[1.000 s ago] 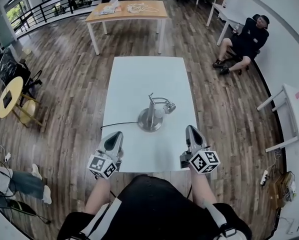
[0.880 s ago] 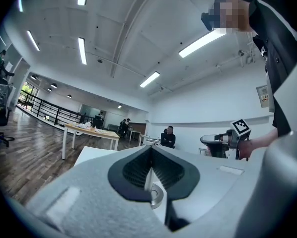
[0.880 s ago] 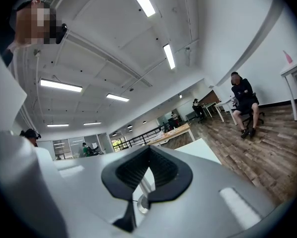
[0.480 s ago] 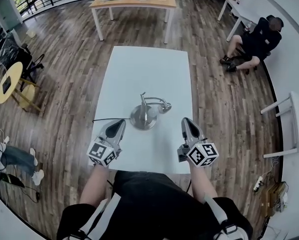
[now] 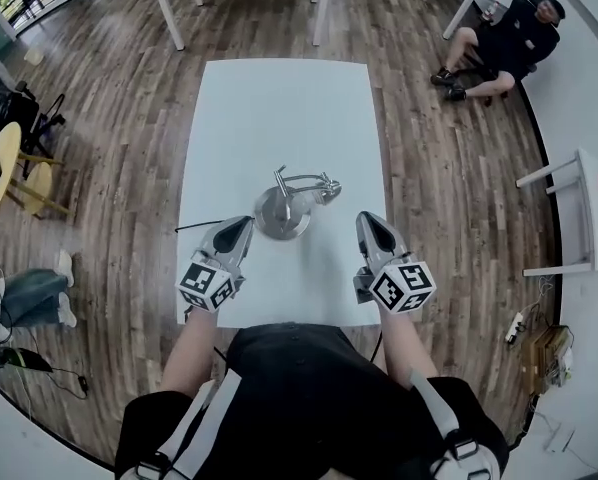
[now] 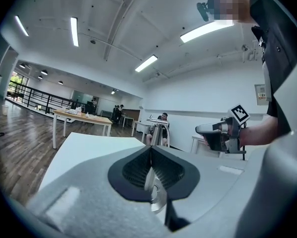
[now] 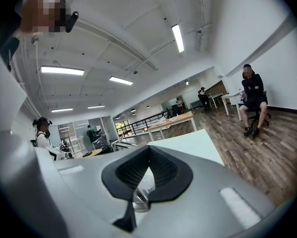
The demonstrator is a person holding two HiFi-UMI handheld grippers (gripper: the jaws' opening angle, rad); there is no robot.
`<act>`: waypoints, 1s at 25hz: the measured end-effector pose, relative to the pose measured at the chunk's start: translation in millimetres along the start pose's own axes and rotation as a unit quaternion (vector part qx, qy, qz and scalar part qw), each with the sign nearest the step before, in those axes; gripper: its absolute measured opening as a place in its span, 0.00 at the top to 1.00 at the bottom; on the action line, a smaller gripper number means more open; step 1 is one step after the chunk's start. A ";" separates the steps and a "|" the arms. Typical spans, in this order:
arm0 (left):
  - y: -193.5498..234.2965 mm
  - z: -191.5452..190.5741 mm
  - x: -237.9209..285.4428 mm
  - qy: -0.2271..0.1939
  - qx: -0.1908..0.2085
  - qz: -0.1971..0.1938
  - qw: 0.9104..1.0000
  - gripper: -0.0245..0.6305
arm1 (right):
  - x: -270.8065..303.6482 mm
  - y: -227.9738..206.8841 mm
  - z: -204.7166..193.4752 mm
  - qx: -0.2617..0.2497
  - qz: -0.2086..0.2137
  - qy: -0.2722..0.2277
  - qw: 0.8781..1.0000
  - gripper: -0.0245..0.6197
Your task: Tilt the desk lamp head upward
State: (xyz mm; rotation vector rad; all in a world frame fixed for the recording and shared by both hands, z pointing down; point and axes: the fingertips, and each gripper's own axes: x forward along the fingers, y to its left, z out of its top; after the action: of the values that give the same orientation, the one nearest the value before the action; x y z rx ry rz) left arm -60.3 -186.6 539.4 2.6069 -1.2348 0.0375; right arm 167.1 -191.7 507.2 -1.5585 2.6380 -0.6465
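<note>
- The desk lamp (image 5: 282, 214) stands near the middle of the white table (image 5: 279, 98) on its round silver base.
- The lamp head (image 5: 326, 185) sticks out from the post toward 2 o'clock.
- A thin black cord (image 5: 201, 226) runs off from the base toward 9 o'clock.
- The left gripper (image 5: 243, 222) is at 8 o'clock from the lamp, just beside the base.
- Its 2 jaws are pressed tight together, and there is nothing between them.
- The right gripper (image 5: 365, 219) is at 4 o'clock from the lamp, a bit farther off.
- Its 2 jaws are pressed tight together too, and it holds nothing.
- Both grippers point toward 12 o'clock over the near part of the table.
- A person on a chair (image 5: 509, 43) sits at 1 o'clock, well apart from the table.
</note>
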 end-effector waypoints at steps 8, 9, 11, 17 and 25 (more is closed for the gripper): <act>9.1 -37.3 31.1 0.070 0.011 -0.033 0.997 0.90 | 8.8 -8.1 -13.6 0.012 -0.025 0.020 0.999 0.95; 9.0 -43.3 35.8 0.081 0.015 -0.039 0.996 0.85 | 8.5 -8.5 -14.8 0.011 -0.029 0.023 0.999 0.95; 6.6 -56.7 45.4 0.105 0.028 -0.053 0.993 0.78 | 6.4 -9.9 -16.4 0.012 -0.035 0.026 0.999 0.95; 5.4 -101.5 69.2 0.179 0.071 -0.075 0.978 0.57 | -1.1 -11.9 -20.6 0.016 -0.056 0.034 0.998 0.95; 4.1 -141.9 87.8 0.227 0.076 -0.099 0.966 0.52 | -12.7 -14.1 -27.2 0.019 -0.080 0.043 0.996 0.95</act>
State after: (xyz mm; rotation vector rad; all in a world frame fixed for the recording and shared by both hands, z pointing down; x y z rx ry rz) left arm 4.8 -221.4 689.1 2.6220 -0.8359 0.6743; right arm 179.5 -177.6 534.6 -1.7841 2.5614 -0.7849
